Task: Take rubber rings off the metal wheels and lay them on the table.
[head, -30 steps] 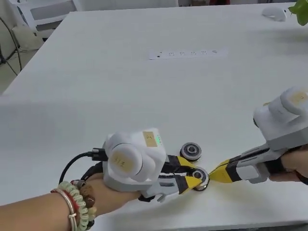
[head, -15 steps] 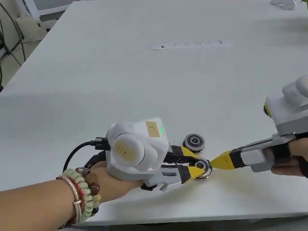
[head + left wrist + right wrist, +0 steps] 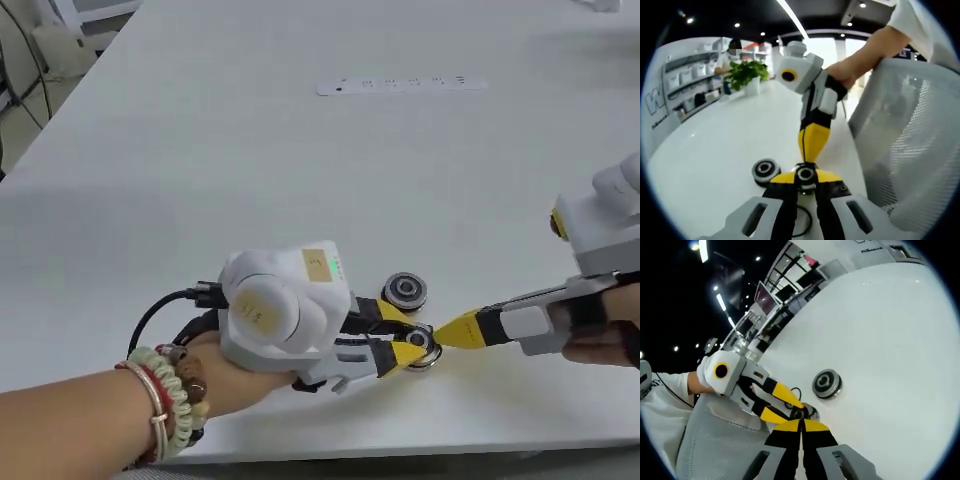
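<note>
Left gripper (image 3: 400,347) has its jaws closed across a metal wheel (image 3: 420,346), pinning it flat on the table (image 3: 300,180). The right gripper (image 3: 450,333) points straight at that wheel from the opposite side, jaws pressed together with the tips at its rim; whether they pinch the rubber ring (image 3: 799,173) I cannot tell. Peeling likely means drawing the right gripper back along its own line, and the second wheel (image 3: 405,290), just beyond the held wheel, lies off that path.

Bright overhead ceiling lights, soft shadows; fisheye edges warped, dark.
</note>
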Demonstrator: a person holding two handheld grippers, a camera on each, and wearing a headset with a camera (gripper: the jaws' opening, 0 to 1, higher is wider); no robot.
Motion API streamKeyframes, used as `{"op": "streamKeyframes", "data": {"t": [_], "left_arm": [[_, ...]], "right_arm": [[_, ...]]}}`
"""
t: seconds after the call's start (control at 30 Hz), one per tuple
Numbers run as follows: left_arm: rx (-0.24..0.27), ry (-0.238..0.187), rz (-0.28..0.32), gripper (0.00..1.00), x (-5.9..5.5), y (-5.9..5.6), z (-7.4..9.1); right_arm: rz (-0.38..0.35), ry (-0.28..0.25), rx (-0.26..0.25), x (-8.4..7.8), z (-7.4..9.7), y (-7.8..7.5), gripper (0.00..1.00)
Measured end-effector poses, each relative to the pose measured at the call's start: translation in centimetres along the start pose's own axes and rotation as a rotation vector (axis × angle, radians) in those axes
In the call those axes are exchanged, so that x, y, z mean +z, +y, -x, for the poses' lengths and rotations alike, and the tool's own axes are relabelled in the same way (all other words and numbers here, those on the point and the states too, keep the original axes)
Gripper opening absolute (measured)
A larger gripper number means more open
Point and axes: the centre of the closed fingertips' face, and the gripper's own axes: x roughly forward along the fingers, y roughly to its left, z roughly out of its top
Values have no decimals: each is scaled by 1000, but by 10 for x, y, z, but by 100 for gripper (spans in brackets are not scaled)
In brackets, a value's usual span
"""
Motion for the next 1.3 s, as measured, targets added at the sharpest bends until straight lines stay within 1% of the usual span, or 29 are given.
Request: {"op": "streamKeyframes", "data": {"t": [0.5, 0.57, 0.8, 0.87, 0.93, 0.97, 1.0, 1.03, 1.07, 1.1, 1.13, 1.17, 1.3], "left_arm": [[2, -4, 2, 14, 0, 0, 0], [2, -4, 2, 14, 0, 0, 0], [2, -8, 4, 14, 0, 0, 0], [3, -9, 5, 14, 0, 0, 0], [3, -10, 6, 14, 0, 0, 0], [3, -10, 6, 14, 0, 0, 0], [5, -11, 7, 14, 0, 0, 0], [5, -11, 10, 14, 0, 0, -1], [4, -11, 10, 14, 0, 0, -1], [3, -11, 7, 14, 0, 0, -1], [4, -12, 8, 14, 0, 0, 0], [4, -12, 9, 14, 0, 0, 0], [10, -11, 15, 14, 0, 0, 0]], "right_arm": [[-1, -6, 15, 1, -2, 2, 0], [-18, -10, 21, 2, -3, 3, 0], [-26, -20, 38, 4, -4, 6, 0], [-27, -24, 52, 5, -4, 8, 0], [-27, -29, 77, 6, -6, 14, 0], [-22, -42, 100, 9, -7, 18, 0], [-38, -50, 180, 11, -7, 33, 0], [4, -32, 96, 9, -8, 20, 0], [60, -10, 87, 6, -8, 18, 0], [49, -4, 85, 4, -9, 19, 0], [23, -10, 89, 4, -10, 19, 0], [14, -8, 86, 3, -10, 17, 0], [13, -8, 71, 2, -8, 14, 0]]}}
